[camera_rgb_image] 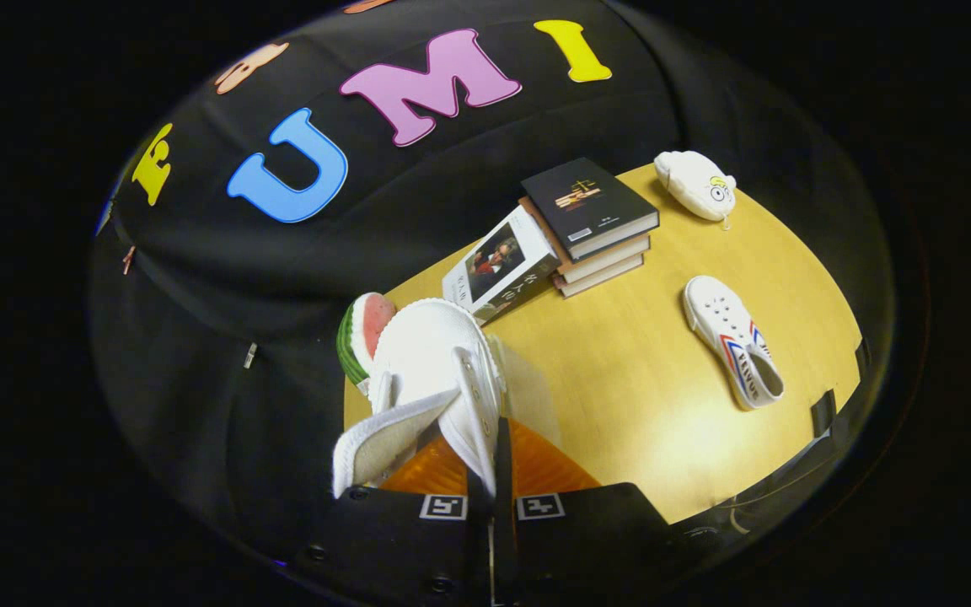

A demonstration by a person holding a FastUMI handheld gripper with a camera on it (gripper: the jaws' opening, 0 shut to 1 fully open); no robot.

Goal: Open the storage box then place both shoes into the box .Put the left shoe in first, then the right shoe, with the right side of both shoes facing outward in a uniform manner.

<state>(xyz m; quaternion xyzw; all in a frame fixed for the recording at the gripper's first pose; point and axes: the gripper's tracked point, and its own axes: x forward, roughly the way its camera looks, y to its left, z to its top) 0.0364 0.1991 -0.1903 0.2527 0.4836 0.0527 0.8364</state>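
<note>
White canvas shoe [435, 371] is gripped by its side wall between the closed gripper [492, 472] fingers, above an orange box [536, 464]. At 2 o'clock, 1 second shoe [734, 341] lies on the wooden table [637, 405].

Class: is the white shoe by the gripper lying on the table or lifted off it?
Lifted. The gripper is shut on the white shoe, whose side wall is pinched between its fingers, above the wooden table. The other shoe lies there.

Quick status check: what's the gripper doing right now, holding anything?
Gripper: closed on the side wall of a white shoe, held up above the table; the other shoe lies on the table.
</note>
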